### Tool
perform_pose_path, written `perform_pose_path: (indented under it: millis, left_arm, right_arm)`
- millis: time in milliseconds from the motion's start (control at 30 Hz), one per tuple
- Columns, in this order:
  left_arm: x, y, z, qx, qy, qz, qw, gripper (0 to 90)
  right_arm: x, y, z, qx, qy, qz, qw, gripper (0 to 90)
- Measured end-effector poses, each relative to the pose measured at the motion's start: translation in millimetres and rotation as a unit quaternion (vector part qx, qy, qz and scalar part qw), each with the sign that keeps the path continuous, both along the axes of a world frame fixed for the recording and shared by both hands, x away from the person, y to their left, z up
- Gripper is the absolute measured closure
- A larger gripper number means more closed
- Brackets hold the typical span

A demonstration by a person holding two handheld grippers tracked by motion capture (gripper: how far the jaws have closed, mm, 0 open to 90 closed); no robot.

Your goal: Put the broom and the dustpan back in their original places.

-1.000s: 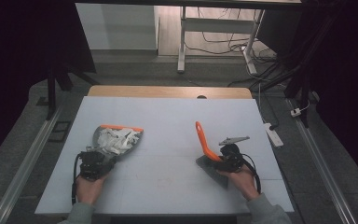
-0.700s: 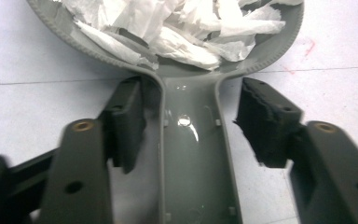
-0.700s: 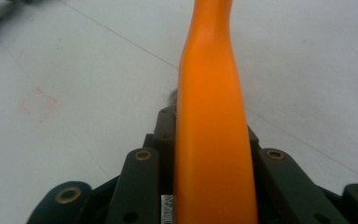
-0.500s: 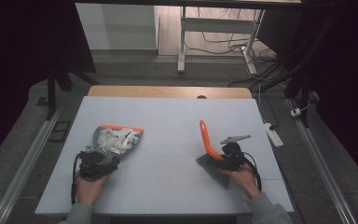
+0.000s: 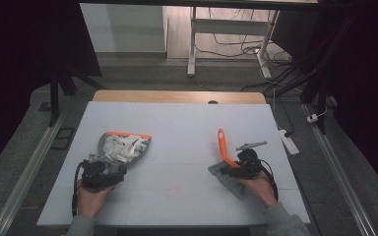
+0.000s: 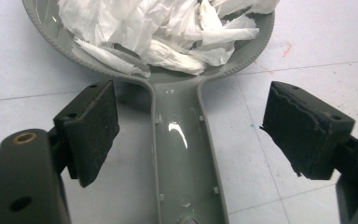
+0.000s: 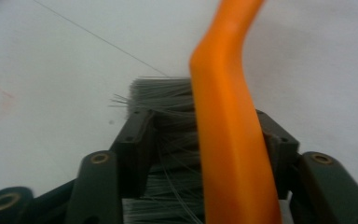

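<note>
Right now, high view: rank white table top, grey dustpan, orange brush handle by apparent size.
1. White table top, largest by far.
2. Grey dustpan, holding torn paper.
3. Orange brush handle, a thin strip, smallest; its lower end sits in the right hand-held gripper.

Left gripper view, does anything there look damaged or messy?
Yes. The foam pad on the gripper's right-hand jaw has a ragged, torn edge. The shredded white paper all sits inside the grey dustpan; none has spilled onto the table.
</note>
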State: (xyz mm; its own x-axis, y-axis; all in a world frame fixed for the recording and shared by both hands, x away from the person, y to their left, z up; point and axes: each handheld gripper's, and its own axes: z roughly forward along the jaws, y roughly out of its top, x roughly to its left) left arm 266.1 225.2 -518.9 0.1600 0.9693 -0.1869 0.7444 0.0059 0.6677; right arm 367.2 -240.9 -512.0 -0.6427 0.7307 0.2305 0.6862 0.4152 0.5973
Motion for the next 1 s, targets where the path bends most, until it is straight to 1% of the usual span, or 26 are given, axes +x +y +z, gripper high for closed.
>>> perform_pose_path:
  millis: [33,100,167,200,267,300,333,433,500,533,600,667,733,867,933,1000]
  left_arm:
    - [-0.4,-0.2,0.7,0.0,-0.002,-0.002,1.0,18.3]
    - [-1.3,-0.4,2.2,0.003,-0.005,-0.002,1.0,17.9]
    - [-2.3,-0.4,3.8,0.004,-0.007,-0.003,1.0,17.6]
    - [-2.7,-0.4,4.5,0.003,-0.009,-0.003,1.0,17.5]
    - [-3.2,0.1,5.3,0.003,-0.012,-0.005,0.9999,17.3]
    - [-3.4,0.3,5.7,0.004,-0.012,-0.004,0.9999,17.1]
    - [-3.5,0.7,6.0,0.003,-0.012,-0.004,0.9999,17.0]
    - [-4.5,1.6,7.1,0.006,-0.014,-0.005,0.9999,16.7]
    - [-5.5,2.1,8.6,0.007,-0.017,-0.007,0.9998,16.6]
    - [-6.1,2.4,9.5,0.008,-0.018,-0.008,0.9998,16.4]
    - [-7.1,2.9,11.3,0.008,-0.022,-0.01,0.9997,16.2]
    - [-8.0,3.0,12.5,0.01,-0.025,-0.012,0.9996,16.2]
    - [-9.1,3.1,13.5,0.009,-0.028,-0.016,0.9994,16.2]
    - [-12.7,1.9,16.9,0.019,-0.035,-0.029,0.9988,17.3]
    - [-14.4,1.5,19.4,0.025,-0.041,-0.037,0.9982,17.7]
    - [-16.2,1.8,21.5,0.025,-0.045,-0.046,0.9976,18.2]
  right_arm:
    - [0.4,-0.5,-0.1,0.002,0.001,-0.002,1.0,46.4]
    - [0.0,0.4,0.4,-0.003,-0.001,-0.003,1.0,45.8]
    - [-0.6,2.0,1.1,-0.016,-0.01,-0.006,0.9998,41.3]
    - [-0.8,2.5,1.3,-0.028,-0.015,-0.011,0.9994,40.3]
    - [0.1,1.0,1.3,-0.022,-0.01,-0.016,0.9996,40.7]
    - [0.3,0.6,1.5,-0.024,-0.012,-0.018,0.9995,39.6]
    - [0.3,0.8,1.6,-0.03,-0.015,-0.022,0.9992,38.9]
    - [0.2,1.0,1.9,-0.035,-0.017,-0.027,0.9989,37.3]
    - [-0.8,1.0,3.7,-0.047,-0.03,-0.039,0.9977,36.3]
    - [-0.6,-0.6,5.6,-0.044,-0.033,-0.043,0.9976,36.3]
    - [-1.1,-2.8,8.9,-0.046,-0.043,-0.048,0.9968,36.5]
    - [-1.3,-4.8,9.5,-0.037,-0.04,-0.051,0.9972,37.1]
    - [-1.8,-5.7,9.6,-0.034,-0.043,-0.049,0.9973,38.0]
    - [-3.9,-6.3,12.5,-0.021,-0.057,-0.034,0.9976,40.1]
    - [-5.4,-6.8,14.5,-0.012,-0.059,-0.027,0.9978,40.9]
    - [-7.2,-7.0,16.4,-0.009,-0.067,-0.02,0.9975,41.2]
